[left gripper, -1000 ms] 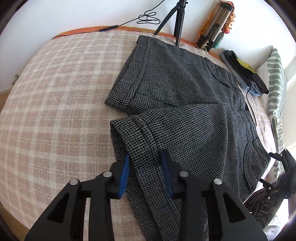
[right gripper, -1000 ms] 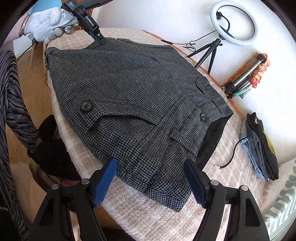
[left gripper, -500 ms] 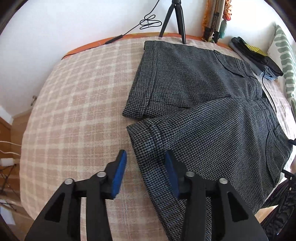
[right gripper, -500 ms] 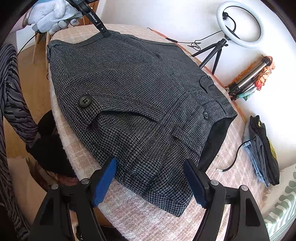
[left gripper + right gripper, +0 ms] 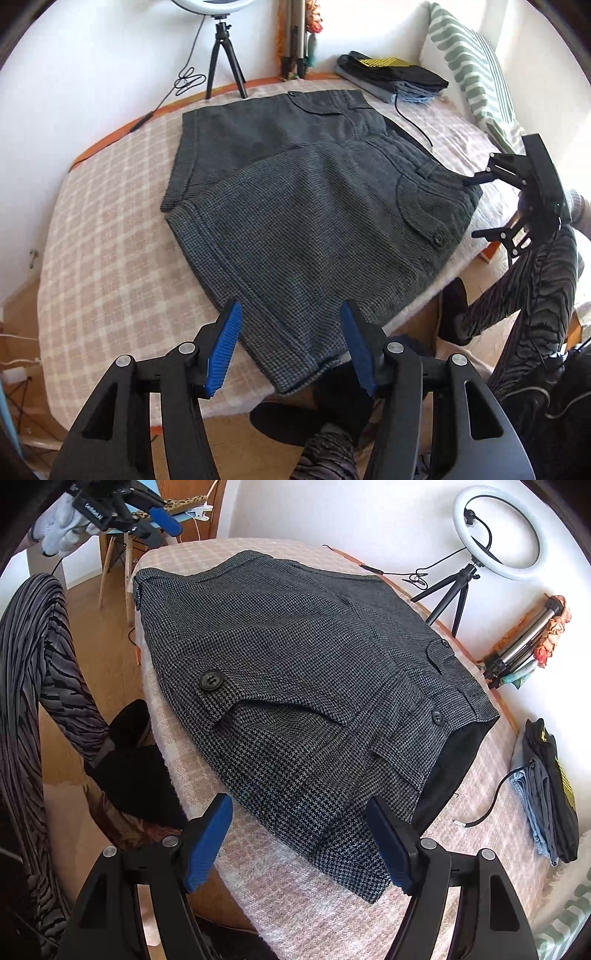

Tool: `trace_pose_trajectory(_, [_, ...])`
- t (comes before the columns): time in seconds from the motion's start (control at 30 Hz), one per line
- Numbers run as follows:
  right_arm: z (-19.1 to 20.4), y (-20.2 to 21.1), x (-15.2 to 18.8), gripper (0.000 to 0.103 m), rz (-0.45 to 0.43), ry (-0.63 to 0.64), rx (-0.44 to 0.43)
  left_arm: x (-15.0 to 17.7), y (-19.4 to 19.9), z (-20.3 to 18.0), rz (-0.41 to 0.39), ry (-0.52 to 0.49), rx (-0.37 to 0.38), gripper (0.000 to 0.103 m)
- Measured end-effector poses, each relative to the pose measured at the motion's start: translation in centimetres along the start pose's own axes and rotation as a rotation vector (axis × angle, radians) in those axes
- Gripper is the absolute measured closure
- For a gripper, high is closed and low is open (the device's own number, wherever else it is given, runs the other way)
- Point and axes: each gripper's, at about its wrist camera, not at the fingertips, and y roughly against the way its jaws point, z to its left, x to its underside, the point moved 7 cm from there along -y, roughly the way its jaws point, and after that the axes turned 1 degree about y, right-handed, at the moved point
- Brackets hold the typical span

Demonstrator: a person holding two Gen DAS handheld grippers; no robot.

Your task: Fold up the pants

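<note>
Currently, the left gripper, its jaws just opened and empty, and the right gripper, jaws apart, hover over the grey houndstooth woollen pants on the checked tablecloth; the overhanging hem may slip off.

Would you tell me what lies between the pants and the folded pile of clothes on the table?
In the right wrist view, bare checked tablecloth and a loose black cable end lie between the pants and the pile.
</note>
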Motion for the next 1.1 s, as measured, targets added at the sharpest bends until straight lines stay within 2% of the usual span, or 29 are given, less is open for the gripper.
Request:
trace_pose_trajectory(0.17, [0.2, -1.1, 0.5, 0.027, 0.044, 0.048, 0.021, 1.5, -0.8, -2.9, 0.042, -0.102, 0.006, 0.048])
trace_pose_trajectory(0.23, [0.5, -1.7, 0.7, 0.029, 0.06, 0.086, 0.048, 2.1, -1.5, -3.7, 0.069, -0.154, -0.012, 0.048])
trace_pose_trajectory(0.3, [0.6, -2.2, 0.8, 0.04, 0.077, 0.11, 0.077, 2.5, -2.2, -4.1, 0.088, -0.187, -0.02, 0.048])
trace_pose_trajectory(0.33, [0.5, -2.2, 0.7, 0.043, 0.074, 0.103, 0.067, 2.7, -2.5, -4.2, 0.096, -0.194, -0.023, 0.048])
trace_pose_trajectory(0.5, [-0.4, -1.6, 0.3, 0.07, 0.063, 0.038, 0.011, 3.7, -3.7, -4.6, 0.122, -0.256, -0.068, 0.048])
trace_pose_trajectory(0.6, [-1.5, -0.8, -0.5, 0.081, 0.033, -0.027, -0.006, 4.2, -4.5, -5.1, 0.129, -0.315, -0.099, 0.048])
trace_pose_trajectory(0.73, [-3.2, 0.4, -1.9, 0.085, -0.007, -0.119, -0.032, 4.3, -5.3, -5.4, 0.134, -0.341, -0.124, 0.042])
trace_pose_trajectory(0.87, [-4.6, 1.4, -2.9, 0.085, -0.039, -0.202, -0.05, 4.4, -5.6, -5.4, 0.126, -0.364, -0.139, 0.042])
trace_pose_trajectory(1.0, [-5.0, 2.0, -3.2, 0.085, -0.056, -0.22, -0.046, 4.3, -5.9, -4.9, 0.119, -0.369, -0.167, 0.043])
trace_pose_trajectory(1.03, [-5.1, 2.0, -3.1, 0.085, -0.059, -0.225, -0.044, 4.3, -6.0, -4.8, 0.114, -0.371, -0.169, 0.055])
trace_pose_trajectory(1.07, [-5.0, 2.0, -3.0, 0.085, -0.06, -0.227, -0.044, 4.3, -6.0, -4.6, 0.114, -0.365, -0.171, 0.072])
trace_pose_trajectory(1.1, [-4.9, 1.9, -2.8, 0.085, -0.06, -0.228, -0.047, 4.2, -6.1, -4.4, 0.113, -0.353, -0.165, 0.075])
